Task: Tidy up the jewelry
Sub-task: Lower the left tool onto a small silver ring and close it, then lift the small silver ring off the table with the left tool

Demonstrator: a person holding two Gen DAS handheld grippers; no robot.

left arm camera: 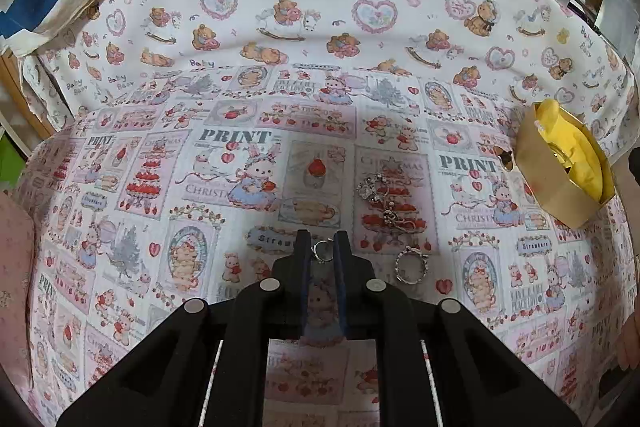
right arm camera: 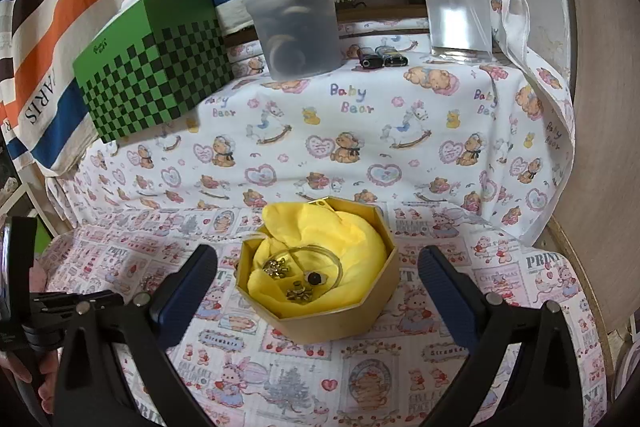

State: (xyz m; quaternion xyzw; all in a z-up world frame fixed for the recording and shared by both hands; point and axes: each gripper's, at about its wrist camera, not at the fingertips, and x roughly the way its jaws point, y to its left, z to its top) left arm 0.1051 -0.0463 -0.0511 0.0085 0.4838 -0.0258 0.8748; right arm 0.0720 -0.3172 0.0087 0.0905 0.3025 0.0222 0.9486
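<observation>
1. The left gripper (left arm camera: 323,247) points steeply down at the cloth-covered surface (left arm camera: 160,187), its fingers (left arm camera: 305,247) drawn in on a small silver ring (left arm camera: 322,251). The ring sits right between the tips, and by the look of it it is pinched.

2. That ring is tiny, light and rigid. Smooth metal against the pads can slip or twist out, so I judge a grip across the band, square to the tips, safer than one on the decorated top.

3. Just beside it, to the right in the left wrist view, lies a larger ring (left arm camera: 411,265) with a bumpy crown-like edge. It lies flat on the cloth, so I reckon it would want a pinch across its rim.

4. Further up the cloth is a tangle of sparkly pieces (left arm camera: 378,197). It is too small to tell whether these are earrings or charms. They look delicate, and linked parts may drag one another along.

5. The right gripper (right arm camera: 318,281) hangs with its fingers (right arm camera: 184,283) wide apart, either side of the gold octagonal box (right arm camera: 320,323) and gripping nothing.

6. The box is lined with soft yellow tissue (right arm camera: 352,247) and already holds a few small pieces (right arm camera: 294,277). It is light card, I would guess, and could shift if nudged.
</observation>
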